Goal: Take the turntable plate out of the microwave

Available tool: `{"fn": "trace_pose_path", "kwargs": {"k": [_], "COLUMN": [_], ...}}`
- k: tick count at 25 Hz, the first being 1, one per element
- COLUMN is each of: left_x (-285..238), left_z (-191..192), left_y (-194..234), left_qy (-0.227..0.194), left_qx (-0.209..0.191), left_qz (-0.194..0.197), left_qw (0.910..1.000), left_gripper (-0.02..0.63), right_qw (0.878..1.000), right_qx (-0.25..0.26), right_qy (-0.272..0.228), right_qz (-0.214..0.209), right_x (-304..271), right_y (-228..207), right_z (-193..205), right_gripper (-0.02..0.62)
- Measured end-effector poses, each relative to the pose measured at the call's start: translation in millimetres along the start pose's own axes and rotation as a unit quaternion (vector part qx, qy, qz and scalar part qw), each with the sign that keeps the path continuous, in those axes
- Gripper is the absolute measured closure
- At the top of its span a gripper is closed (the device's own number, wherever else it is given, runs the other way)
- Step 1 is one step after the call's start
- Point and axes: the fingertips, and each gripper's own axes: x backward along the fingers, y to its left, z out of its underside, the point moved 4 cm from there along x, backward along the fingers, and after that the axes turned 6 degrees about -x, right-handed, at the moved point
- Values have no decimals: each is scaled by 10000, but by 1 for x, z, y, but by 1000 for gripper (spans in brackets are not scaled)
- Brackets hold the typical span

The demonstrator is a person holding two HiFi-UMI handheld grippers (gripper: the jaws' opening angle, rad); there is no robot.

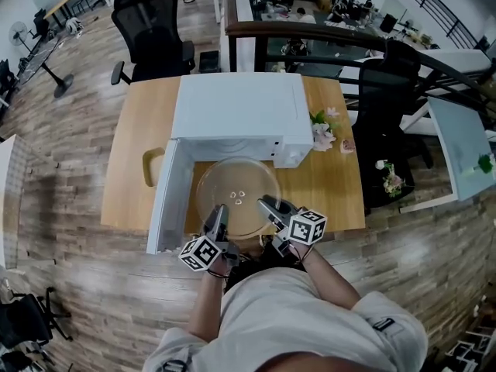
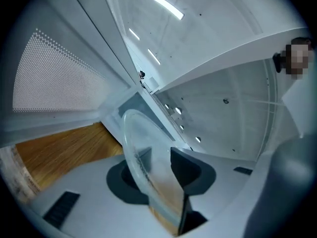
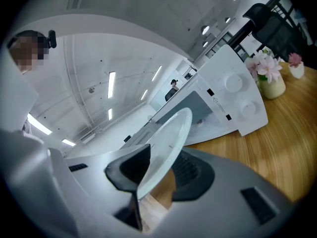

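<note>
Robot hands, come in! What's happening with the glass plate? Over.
Both clamped on the turntable plate rim: left gripper, right gripper. Plate held out front of the microwave. Open door close at its left.

One microwave (image 1: pixel 236 107), one turntable plate (image 1: pixel 232 186), two grippers (image 1: pixel 219 214) (image 1: pixel 269 205) (handheld)

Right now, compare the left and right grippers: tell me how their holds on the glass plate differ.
The left gripper clamps the turntable plate at its near-left rim; the right gripper clamps the near-right rim. In the head view the left gripper points almost straight ahead, while the right gripper slants more toward the left. Shared: both are shut on the plate's edge, in front of the open microwave.
</note>
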Motion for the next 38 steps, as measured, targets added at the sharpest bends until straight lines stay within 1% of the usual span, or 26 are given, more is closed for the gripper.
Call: {"fn": "trace_pose_path", "kwargs": {"k": [9, 17, 22, 27, 32, 38], "left_x": [8, 12, 20, 23, 20, 15], "left_z": [-5, -18, -39, -54, -66, -73], "left_y": [-19, -43, -64, -82, -91, -98], "left_qy": [-306, -696, -945, -1158, -1315, -1377], "left_qx": [-10, -179, -405, -568, -640, -721], "left_qz": [-158, -299, -265, -228, -148, -90], "left_qw": [9994, 9970, 9943, 9914, 9891, 9878], "left_gripper": [462, 462, 462, 462, 462, 462], "right_qw": [9993, 9967, 9936, 9904, 9880, 9867], "right_qx": [145, 298, 441, 575, 711, 804], "right_qy": [202, 290, 227, 145, 74, 21], "right_qz": [-280, -702, -1019, -1246, -1370, -1414], "right_x": [5, 5, 5, 7, 4, 5], "right_y": [11, 24, 47, 63, 74, 79], "right_z": [-14, -37, -52, -69, -83, -95], "right_gripper": [460, 460, 460, 459, 459, 460]}}
